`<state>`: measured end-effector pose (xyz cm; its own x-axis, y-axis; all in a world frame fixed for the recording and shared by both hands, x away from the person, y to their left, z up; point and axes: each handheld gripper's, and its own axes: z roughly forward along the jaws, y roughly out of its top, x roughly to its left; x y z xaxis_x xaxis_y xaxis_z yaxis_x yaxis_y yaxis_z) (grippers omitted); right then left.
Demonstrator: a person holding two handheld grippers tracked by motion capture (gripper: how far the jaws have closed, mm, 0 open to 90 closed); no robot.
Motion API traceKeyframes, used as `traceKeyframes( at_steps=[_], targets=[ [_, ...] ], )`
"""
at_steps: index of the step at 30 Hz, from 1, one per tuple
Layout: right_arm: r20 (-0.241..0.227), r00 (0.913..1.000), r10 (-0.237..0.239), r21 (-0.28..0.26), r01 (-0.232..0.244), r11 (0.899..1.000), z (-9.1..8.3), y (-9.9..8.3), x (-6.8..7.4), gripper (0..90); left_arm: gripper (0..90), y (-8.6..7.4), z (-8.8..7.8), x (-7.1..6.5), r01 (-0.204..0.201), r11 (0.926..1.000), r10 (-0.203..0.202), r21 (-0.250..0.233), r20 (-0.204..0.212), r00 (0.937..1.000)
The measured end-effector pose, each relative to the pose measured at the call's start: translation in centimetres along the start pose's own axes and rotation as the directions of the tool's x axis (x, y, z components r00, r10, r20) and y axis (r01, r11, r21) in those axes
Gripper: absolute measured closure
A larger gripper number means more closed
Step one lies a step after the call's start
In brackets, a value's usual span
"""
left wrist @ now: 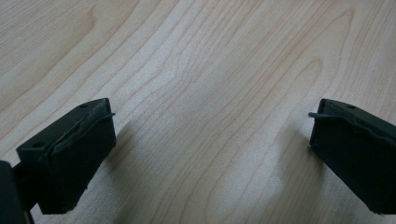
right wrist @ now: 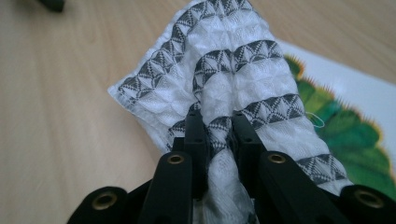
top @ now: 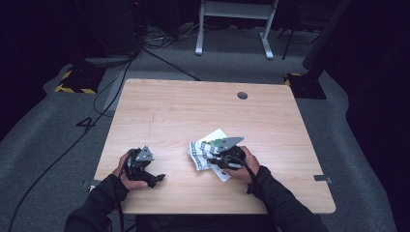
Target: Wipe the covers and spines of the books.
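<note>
My left claw (left wrist: 210, 135): jaws spread wide apart, nothing between them, just bare wood grain under them. In the high view it (top: 155, 178) sits low over the near left part of the surface, gripped in my left hand (top: 126, 175).

My right claw (right wrist: 218, 122): jaws drawn together and clamped on a bunched fold of the cloth, which puckers up between them. In the high view it (top: 212, 155) is at the near middle of the surface, my right hand (top: 245, 166) behind it.

Cloth (right wrist: 224, 70): white crinkled fabric with bands of grey triangle pattern. It runs away from my right jaws in a raised ridge and spreads out flat toward its far corner. In the high view it (top: 199, 153) lies crumpled just left of my right claw.

Printed sheet (right wrist: 355, 112): white with a green scalloped picture, lying flat under the cloth's right edge. In the high view its white corners (top: 217, 134) stick out beyond the cloth on the far and near sides.

Surface (top: 193, 106): light wood, with a round dark hole (top: 242, 95) near the far edge.

Between my two claws: well apart, with bare wood between them.

Floor (top: 43, 135): grey carpet around the surface, cables trailing over it at the left.
</note>
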<state>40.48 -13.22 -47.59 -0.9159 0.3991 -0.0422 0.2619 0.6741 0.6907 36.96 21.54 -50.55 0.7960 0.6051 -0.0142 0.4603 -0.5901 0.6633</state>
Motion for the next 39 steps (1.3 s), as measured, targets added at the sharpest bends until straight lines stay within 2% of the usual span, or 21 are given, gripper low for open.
traceKeyframes(
  at_steps=[1,2,3,4,6,9,11,15,18,19,20,21,22,23,24,28,29,31,35,37,39],
  targets=[
    [0.000,1.0000,0.000,0.000,0.000,1.000,0.0,0.0,0.0,80.4,0.6,0.0,0.0,0.0,0.000,1.0000,0.000,0.000,0.000,1.0000],
    [0.000,0.9999,-0.014,0.020,0.014,1.000,-1.2,-1.1,0.6,80.3,0.6,0.0,0.0,-0.1,0.006,1.0000,-0.006,-0.001,-0.002,1.0000],
    [0.000,0.9999,-0.014,0.020,0.014,1.000,-1.2,-1.1,0.6,80.3,0.7,0.0,0.0,-0.1,0.006,1.0000,-0.006,-0.001,-0.002,1.0000],
    [-0.001,0.9999,-0.010,0.021,0.010,1.000,-2.3,-2.3,0.8,80.2,0.7,0.0,0.0,-0.1,0.007,1.0000,-0.007,-0.001,-0.004,1.0000],
    [0.000,1.0000,-0.001,0.023,0.001,1.000,-2.9,-2.9,0.8,80.2,0.7,0.0,0.0,-0.1,0.007,1.0000,-0.007,-0.001,-0.004,1.0000],
    [0.068,0.9976,0.013,0.045,-0.016,0.999,-4.6,-4.5,0.0,79.9,0.7,0.0,0.0,-0.1,0.007,1.0000,-0.007,-0.001,-0.003,1.0000],
    [0.086,0.9961,0.016,0.046,-0.020,0.999,-4.8,-4.8,-0.4,79.9,0.7,0.0,0.0,-0.1,0.006,1.0000,-0.006,0.000,-0.002,1.0000],
    [0.152,0.9872,0.050,0.058,-0.059,0.997,-4.9,-4.8,-2.5,79.9,0.4,0.1,0.1,0.0,0.000,1.0000,0.000,0.002,0.000,1.0000],
    [0.186,0.9799,0.073,0.056,-0.085,0.995,-4.1,-4.0,-4.3,80.0,0.5,0.1,0.1,0.0,0.001,1.0000,-0.001,0.003,0.001,1.0000],
    [0.202,0.9748,0.094,0.058,-0.107,0.993,-3.5,-3.3,-5.3,80.0,0.5,0.1,0.1,0.0,0.001,1.0000,-0.001,0.003,0.001,1.0000],
    [0.210,0.9731,0.093,0.059,-0.108,0.992,-3.0,-2.9,-5.8,80.0,0.4,0.1,0.1,0.0,0.001,1.0000,-0.001,0.002,0.001,1.0000],
    [0.210,0.9731,0.093,0.059,-0.108,0.992,-3.0,-2.9,-5.8,80.0,0.4,0.1,0.1,0.0,0.001,1.0000,-0.001,0.002,0.001,1.0000],
    [0.223,0.9704,0.093,0.063,-0.109,0.992,-2.1,-1.9,-6.5,80.0,0.4,0.1,0.1,0.0,0.001,1.0000,-0.001,0.003,0.001,1.0000],
    [0.223,0.9704,0.093,0.063,-0.109,0.992,-2.1,-1.9,-6.5,80.0,0.5,0.1,0.1,0.0,0.001,1.0000,-0.001,0.003,0.001,1.0000],
    [0.226,0.9691,0.098,0.061,-0.115,0.991,-1.2,-0.9,-7.2,80.0,0.5,0.1,0.1,0.0,0.001,1.0000,-0.001,0.002,0.002,1.0000],
    [0.242,0.9658,0.094,0.076,-0.116,0.990,0.4,0.9,-8.2,80.0,0.4,0.1,0.1,0.0,-0.002,1.0000,0.002,0.001,0.004,1.0000],
    [0.242,0.9658,0.094,0.076,-0.116,0.990,0.4,0.9,-8.2,80.0,0.5,0.1,0.1,0.0,-0.002,1.0000,0.002,0.001,0.004,1.0000],
    [0.255,0.9628,0.090,0.095,-0.118,0.989,1.8,2.6,-8.6,80.0,0.5,0.2,0.2,0.0,-0.005,1.0000,0.005,0.000,0.006,1.0000],
    [0.262,0.9634,0.059,0.112,-0.091,0.990,2.9,3.9,-8.5,80.0,0.5,0.2,0.2,0.0,-0.006,1.0000,0.006,0.000,0.007,1.0000],
    [0.263,0.9646,0.020,0.124,-0.054,0.991,3.9,5.1,-7.8,80.1,0.5,0.2,0.2,0.0,-0.007,1.0000,0.007,0.000,0.007,0.9999],
    [0.248,0.9687,0.005,0.125,-0.037,0.991,4.2,5.5,-7.2,80.1,0.5,0.2,0.2,0.0,-0.008,1.0000,0.008,0.000,0.008,0.9999]
  ],
)
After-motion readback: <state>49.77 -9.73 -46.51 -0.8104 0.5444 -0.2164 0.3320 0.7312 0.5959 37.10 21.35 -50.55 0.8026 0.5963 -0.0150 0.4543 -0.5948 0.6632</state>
